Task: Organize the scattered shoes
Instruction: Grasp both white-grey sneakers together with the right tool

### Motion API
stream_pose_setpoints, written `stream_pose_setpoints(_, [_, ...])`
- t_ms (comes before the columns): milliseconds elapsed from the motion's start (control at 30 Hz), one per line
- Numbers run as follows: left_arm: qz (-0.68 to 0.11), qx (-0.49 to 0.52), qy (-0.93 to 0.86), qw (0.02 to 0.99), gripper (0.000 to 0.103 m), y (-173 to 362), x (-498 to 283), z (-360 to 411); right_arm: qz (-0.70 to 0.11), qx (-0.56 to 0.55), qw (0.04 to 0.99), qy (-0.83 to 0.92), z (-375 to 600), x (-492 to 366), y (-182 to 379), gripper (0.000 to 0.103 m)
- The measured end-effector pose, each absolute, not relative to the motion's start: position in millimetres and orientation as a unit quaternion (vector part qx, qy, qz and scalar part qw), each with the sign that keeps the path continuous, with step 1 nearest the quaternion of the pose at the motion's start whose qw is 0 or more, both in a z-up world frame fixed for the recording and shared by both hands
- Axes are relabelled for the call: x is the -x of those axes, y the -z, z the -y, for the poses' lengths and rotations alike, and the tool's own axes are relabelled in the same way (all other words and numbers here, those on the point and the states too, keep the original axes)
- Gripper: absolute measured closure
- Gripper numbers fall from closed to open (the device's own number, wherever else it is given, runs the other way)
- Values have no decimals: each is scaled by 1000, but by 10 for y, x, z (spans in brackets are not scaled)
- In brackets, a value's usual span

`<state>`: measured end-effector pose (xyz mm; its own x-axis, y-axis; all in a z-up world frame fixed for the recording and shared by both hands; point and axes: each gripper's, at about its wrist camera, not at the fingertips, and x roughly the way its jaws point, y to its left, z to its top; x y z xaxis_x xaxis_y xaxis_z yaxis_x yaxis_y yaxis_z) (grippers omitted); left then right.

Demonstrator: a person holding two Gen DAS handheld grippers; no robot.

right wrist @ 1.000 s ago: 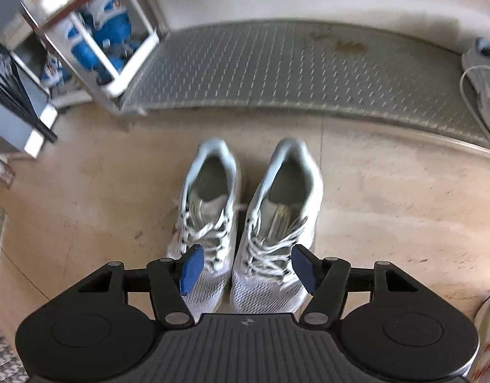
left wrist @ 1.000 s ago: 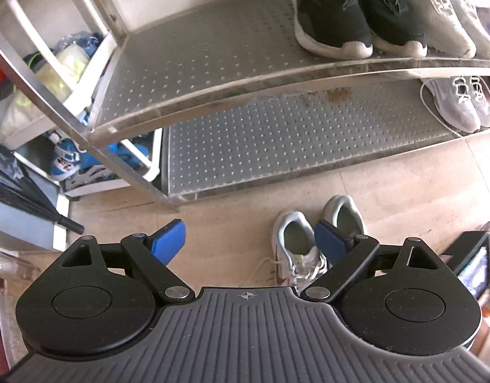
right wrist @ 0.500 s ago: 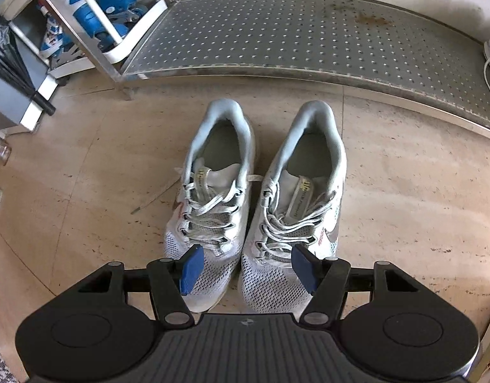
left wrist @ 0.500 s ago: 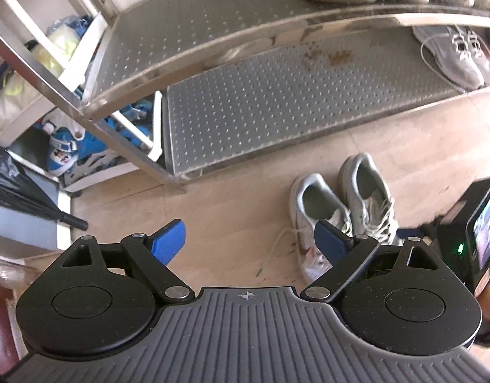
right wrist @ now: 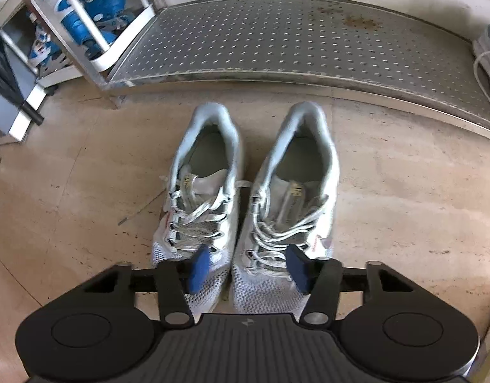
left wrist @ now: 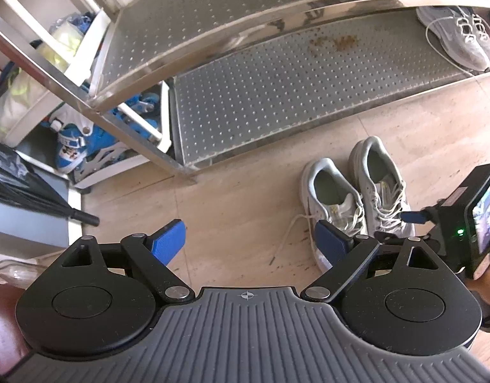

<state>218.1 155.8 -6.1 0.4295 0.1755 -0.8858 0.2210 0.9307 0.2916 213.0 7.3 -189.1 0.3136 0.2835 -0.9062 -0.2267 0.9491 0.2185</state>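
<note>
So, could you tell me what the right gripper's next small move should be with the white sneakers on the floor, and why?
Probably lower the right gripper a little further and finish closing. Its jaws have just been closing and straddle the inner sides of the pair of white sneakers near the toes, though the pads do not seem to press yet. The bottom shelf behind them is free, while the left gripper hangs open over bare floor.

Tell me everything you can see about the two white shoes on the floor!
The white shoes are a pair of sneakers with mesh toes, pale grey collars and loose white laces; one lace trails onto the floor. They look worn and a bit grubby. They stand upright, side by side, heels toward the bottom metal shelf, toes toward the camera. The right claw hangs over their toes, jaws just closing, with no clear squeeze on them yet.
</note>
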Motion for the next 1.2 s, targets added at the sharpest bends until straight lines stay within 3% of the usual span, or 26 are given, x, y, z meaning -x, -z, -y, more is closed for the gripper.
stream_pose_setpoints(133, [-533, -180, 17, 826, 11, 41, -2195, -1538, -557, -39, 812, -167, -179, -2209, 1980, 50])
stream_pose_setpoints(400, [-532, -174, 11, 829, 11, 7, -2210, -1559, -542, 48, 823, -162, -449, -2352, 2317, 47])
stream_pose_setpoints(667, [-533, -174, 5, 828, 11, 9, -2215, -1569, -530, 75, 834, -137, -567, -2411, 2556, 32])
stream_pose_setpoints(700, [-533, -175, 5, 828, 11, 6, -2218, -1565, -529, 78, 834, -136, -581, -2410, 2558, 35])
stream_pose_setpoints(767, [-531, -173, 3, 830, 11, -13, -2226, -1560, -528, 79, 834, -138, -591, -2389, 2503, 62])
stream_pose_setpoints(833, [-528, -168, 4, 832, 11, -38, -2229, -1557, -531, 51, 835, -134, -548, -2395, 2385, 76])
stream_pose_setpoints(900, [-526, -164, 3, 835, 11, -59, -2220, -1560, -541, 4, 831, -129, -414, -2402, 2240, 81])
stream_pose_setpoints(933, [-525, -163, 3, 836, 11, -69, -2216, -1560, -545, -14, 828, -128, -344, -2399, 2173, 91])
stream_pose_setpoints(1200, [-521, -155, -7, 839, 11, -111, -2204, -1606, -573, -36, 808, -131, -52, -2272, 1895, 89])
